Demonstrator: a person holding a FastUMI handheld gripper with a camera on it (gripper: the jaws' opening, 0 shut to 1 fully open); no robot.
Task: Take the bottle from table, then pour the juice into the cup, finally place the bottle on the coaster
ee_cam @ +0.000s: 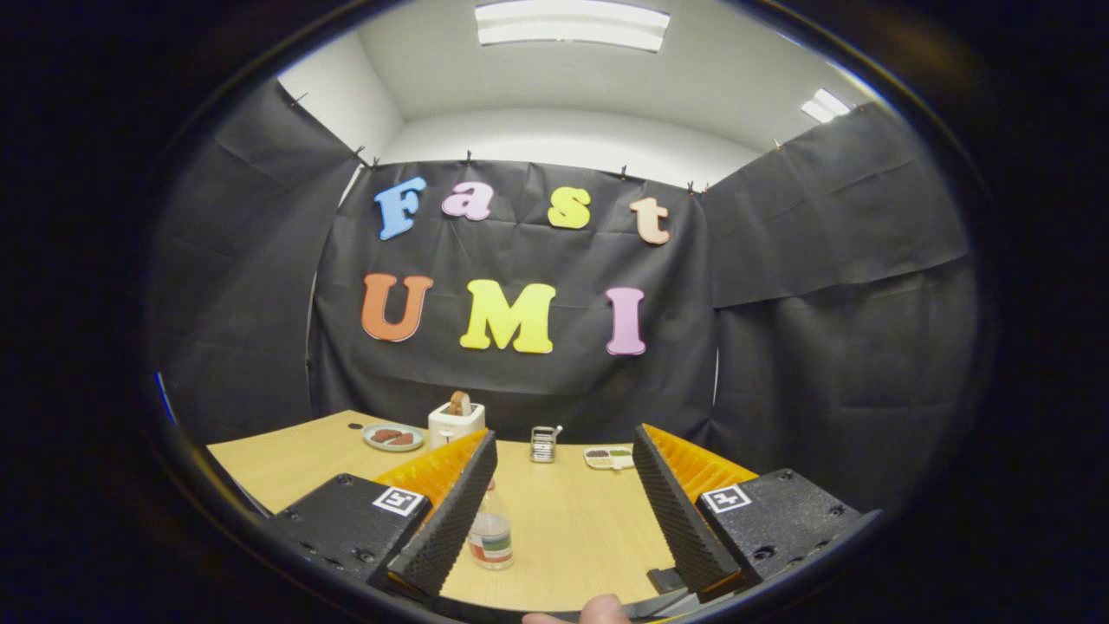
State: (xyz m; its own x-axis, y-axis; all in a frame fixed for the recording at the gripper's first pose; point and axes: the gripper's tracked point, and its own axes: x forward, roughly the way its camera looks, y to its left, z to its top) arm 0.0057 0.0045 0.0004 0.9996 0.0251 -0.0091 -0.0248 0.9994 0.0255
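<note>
A small clear bottle [490,536] with a coloured label stands upright on the wooden table [589,511]. It is just inside my left finger [455,507], which hides part of its left side and its cap. My gripper [563,511] is open, its fingers spread wide, and the right finger [671,511] is far from the bottle. Neither finger presses on the bottle.
At the back of the table stand a white toaster [456,421] with a slice of toast, a plate [393,437] with dark food to its left, a small metal rack [543,444] and a flat white tray [609,457]. A fingertip [598,611] shows at the near edge.
</note>
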